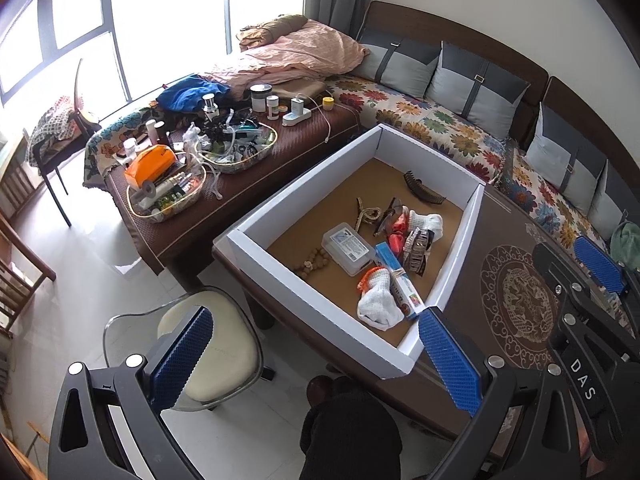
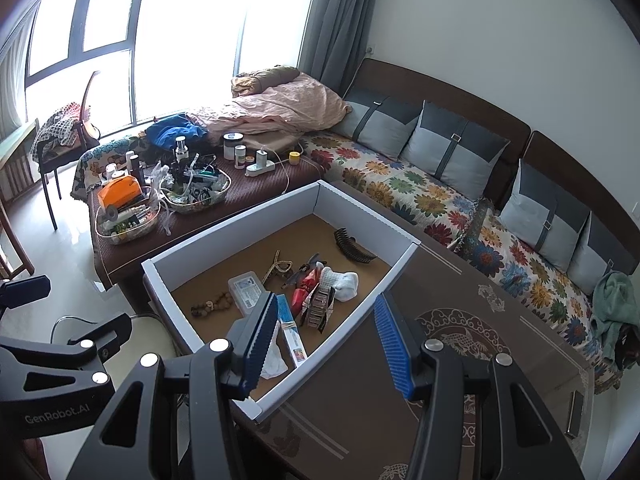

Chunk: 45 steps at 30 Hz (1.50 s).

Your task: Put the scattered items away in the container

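Both grippers, left (image 1: 316,364) and right (image 2: 324,340), hovering jaws apart and empty over box (image 1: 304,300); table (image 2: 360,420) at 5 o'clock seemingly bare, so re-grabbing boxed socks (image 1: 378,306) risks undoing work.

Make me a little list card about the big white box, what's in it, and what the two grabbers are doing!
container: white box on the dark table
inside: clear plastic case, two white socks, hair comb, bead string, long blue box
table beside box: nothing loose visible
left gripper: open, empty
right gripper: open, empty, over the box's near edge
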Each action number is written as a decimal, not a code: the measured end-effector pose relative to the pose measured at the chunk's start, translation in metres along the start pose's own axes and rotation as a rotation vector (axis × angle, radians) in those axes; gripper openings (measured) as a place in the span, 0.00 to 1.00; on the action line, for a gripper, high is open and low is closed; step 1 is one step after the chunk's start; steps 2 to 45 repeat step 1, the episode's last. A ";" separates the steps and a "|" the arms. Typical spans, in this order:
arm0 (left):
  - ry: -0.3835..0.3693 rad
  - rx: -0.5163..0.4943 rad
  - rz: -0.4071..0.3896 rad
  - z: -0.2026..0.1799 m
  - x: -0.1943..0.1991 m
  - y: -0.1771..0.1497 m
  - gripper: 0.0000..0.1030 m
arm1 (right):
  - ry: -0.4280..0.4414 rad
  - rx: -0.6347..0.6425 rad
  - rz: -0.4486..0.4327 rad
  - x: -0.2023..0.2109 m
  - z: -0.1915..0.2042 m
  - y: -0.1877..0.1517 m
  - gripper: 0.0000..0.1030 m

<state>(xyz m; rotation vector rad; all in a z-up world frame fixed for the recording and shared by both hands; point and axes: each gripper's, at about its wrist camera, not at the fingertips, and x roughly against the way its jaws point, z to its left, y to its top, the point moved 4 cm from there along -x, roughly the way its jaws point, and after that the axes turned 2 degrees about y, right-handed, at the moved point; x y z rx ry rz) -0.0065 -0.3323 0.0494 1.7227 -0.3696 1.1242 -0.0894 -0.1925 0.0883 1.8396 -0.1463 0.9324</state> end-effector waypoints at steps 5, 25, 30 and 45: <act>-0.019 0.006 -0.005 -0.001 0.001 0.000 1.00 | 0.001 0.000 0.001 -0.001 0.000 0.000 0.50; -0.019 0.006 -0.005 -0.001 0.001 0.000 1.00 | 0.001 0.000 0.001 -0.001 0.000 0.000 0.50; -0.019 0.006 -0.005 -0.001 0.001 0.000 1.00 | 0.001 0.000 0.001 -0.001 0.000 0.000 0.50; -0.019 0.006 -0.005 -0.001 0.001 0.000 1.00 | 0.001 0.000 0.001 -0.001 0.000 0.000 0.50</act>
